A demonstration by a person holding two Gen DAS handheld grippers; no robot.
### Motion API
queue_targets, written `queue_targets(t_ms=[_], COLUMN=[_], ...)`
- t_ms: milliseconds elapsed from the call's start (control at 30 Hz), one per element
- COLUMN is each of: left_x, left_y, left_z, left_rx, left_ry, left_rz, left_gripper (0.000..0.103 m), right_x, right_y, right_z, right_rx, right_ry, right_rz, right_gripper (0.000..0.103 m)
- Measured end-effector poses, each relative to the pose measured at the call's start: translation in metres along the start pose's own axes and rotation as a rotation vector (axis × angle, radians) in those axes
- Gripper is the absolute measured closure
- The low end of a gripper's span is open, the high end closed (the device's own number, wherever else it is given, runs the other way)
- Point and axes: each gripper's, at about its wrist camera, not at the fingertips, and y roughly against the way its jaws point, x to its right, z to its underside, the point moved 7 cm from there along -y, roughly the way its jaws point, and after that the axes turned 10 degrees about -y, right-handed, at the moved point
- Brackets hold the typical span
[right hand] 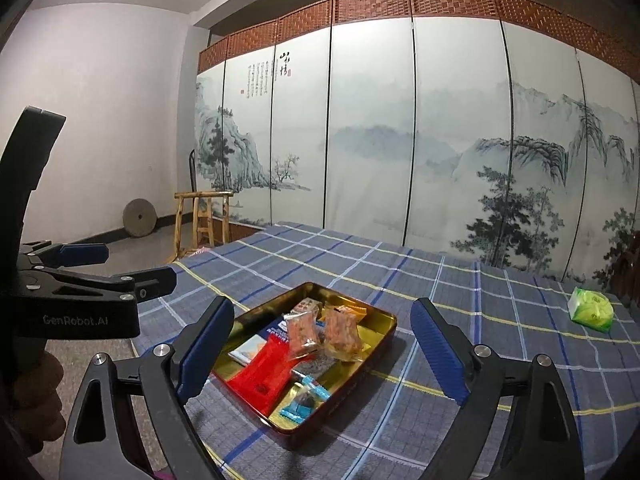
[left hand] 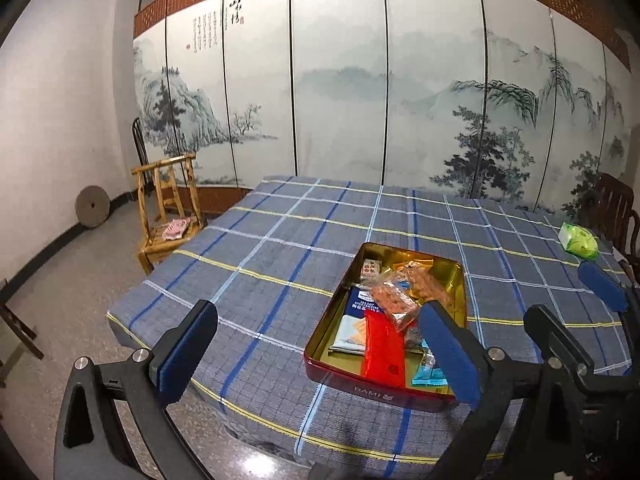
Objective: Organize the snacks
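Observation:
An open red tin (left hand: 360,385) with a gold inside sits on the blue checked tablecloth (left hand: 280,248). It holds several snacks: a red packet (left hand: 382,348), clear packets of orange snacks (left hand: 394,300), a dark blue pack (left hand: 360,300) and a teal sweet (left hand: 428,378). My left gripper (left hand: 318,346) is open, hovering short of the tin's near left side with nothing between its pads. My right gripper (right hand: 324,348) is open too and empty, with the tin (right hand: 320,428) just ahead of it. A green packet (right hand: 592,310) lies alone at the far right of the table.
A painted folding screen (left hand: 340,100) stands behind the table. A wooden chair (left hand: 172,208) and a round stone wheel (left hand: 93,206) are on the floor at left. A dark chair (left hand: 612,208) is at the right edge. A hand (right hand: 32,400) holds the left gripper (right hand: 120,268).

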Motion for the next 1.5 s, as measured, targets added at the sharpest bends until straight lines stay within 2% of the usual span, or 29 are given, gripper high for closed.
queue_targets(t_ms=[400, 1033, 1500], left_x=[0.013, 0.03, 0.047], left_y=[0.01, 0.001, -0.012], left_z=[-0.007, -0.003, 0.0], left_rx=[0.02, -0.021, -0.05], left_ry=[-0.047, -0.095, -0.137], left_rz=[-0.011, -0.006, -0.009], left_gripper=[0.002, 0.001, 0.0], right_x=[0.012, 0.023, 0.065], right_y=[0.013, 0.011, 0.007], right_z=[-0.004, 0.007, 0.014], right_rx=[0.029, 0.005, -0.03], right_ry=[-0.026, -0.048, -0.118], right_rz=[0.019, 0.026, 0.075], right_gripper=[0.008, 0.007, 0.006])
